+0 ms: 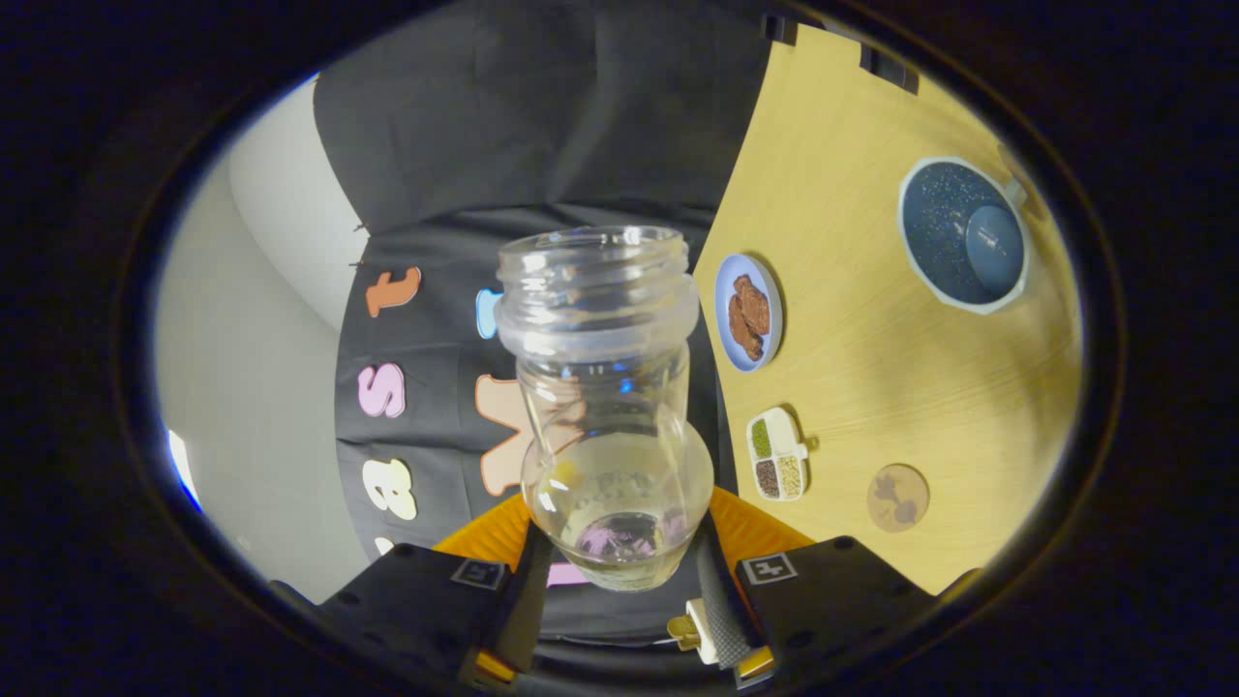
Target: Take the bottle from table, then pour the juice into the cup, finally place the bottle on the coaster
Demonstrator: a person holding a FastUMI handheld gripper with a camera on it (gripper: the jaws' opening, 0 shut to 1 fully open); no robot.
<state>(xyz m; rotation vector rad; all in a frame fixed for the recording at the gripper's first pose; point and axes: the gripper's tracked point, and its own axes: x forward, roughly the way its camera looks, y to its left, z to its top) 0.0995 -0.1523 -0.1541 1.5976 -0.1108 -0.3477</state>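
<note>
A clear, uncapped bottle (605,407) stands between my fingers, and my gripper (619,571) is shut on its rounded base. A little pale juice lies in the base. The view is rolled to one side, so the wooden table (900,368) runs up the right. On it, to the right of the fingers, lies a round brown coaster (897,497). Further off sits a dark speckled cup (963,234) with a white rim, seen from above. The bottle's open mouth points at the black cloth wall, away from the cup.
A blue plate (747,312) with brown biscuits lies near the table's edge. A small white divided dish (777,453) with seeds sits between the plate and the coaster. A pale wall (261,387) lies left of the black cloth.
</note>
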